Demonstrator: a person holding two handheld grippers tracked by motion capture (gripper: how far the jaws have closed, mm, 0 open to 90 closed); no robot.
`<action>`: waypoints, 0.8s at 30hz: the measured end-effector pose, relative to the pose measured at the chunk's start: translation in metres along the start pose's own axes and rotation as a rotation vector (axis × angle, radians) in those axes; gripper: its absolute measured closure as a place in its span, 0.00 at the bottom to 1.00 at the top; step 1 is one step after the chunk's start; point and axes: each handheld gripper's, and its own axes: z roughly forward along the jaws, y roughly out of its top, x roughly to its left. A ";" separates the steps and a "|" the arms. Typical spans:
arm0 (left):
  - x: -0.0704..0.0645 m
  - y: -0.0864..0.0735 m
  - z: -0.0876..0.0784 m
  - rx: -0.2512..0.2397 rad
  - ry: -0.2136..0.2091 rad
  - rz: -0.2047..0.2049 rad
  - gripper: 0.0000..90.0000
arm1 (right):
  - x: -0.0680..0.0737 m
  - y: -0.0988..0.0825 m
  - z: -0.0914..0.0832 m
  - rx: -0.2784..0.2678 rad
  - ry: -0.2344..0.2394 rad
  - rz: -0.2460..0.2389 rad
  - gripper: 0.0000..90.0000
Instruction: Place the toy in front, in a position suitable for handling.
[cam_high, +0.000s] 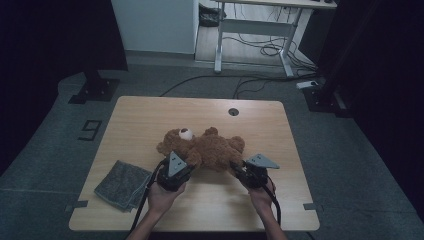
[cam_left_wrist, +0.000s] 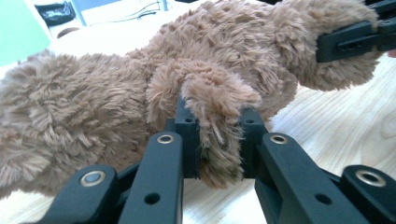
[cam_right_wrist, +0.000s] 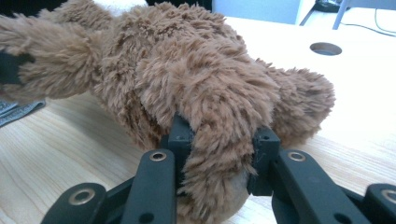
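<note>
High view: a pale wooden bench (cam_high: 150, 115) is seen, with a brown teddy bear (cam_high: 210, 147) laid across its middle, head toward the left, and a folded grey cloth (cam_high: 122, 184) lying near the front left corner, apart from the bear. The bear's arm (cam_left_wrist: 212, 126) is clamped between the fingers (cam_left_wrist: 189, 135) of the left gripper (cam_high: 175, 167), and its leg (cam_right_wrist: 217, 154) is pinched by the fingers (cam_right_wrist: 180, 140) of the right gripper (cam_high: 251, 172); both sets of fingers are clenched on plush. A lift of the toy by two limbs is judged to be in hand. For it to be done well, both grips should be kept firm, the two hands raised evenly so that the body hangs level, and the soft pile watched for slipping, since fur compresses and may be pulled free under the bear's weight.
</note>
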 end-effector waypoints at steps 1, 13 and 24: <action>-0.001 0.001 -0.001 -0.002 -0.003 0.005 0.84 | -0.001 0.000 -0.002 -0.003 -0.001 0.002 0.77; -0.026 0.005 -0.001 -0.011 -0.051 0.050 0.84 | -0.018 -0.001 -0.018 -0.009 -0.035 0.018 0.77; -0.033 -0.002 0.009 0.022 -0.082 0.048 0.84 | -0.029 -0.011 -0.017 0.029 -0.040 0.035 0.76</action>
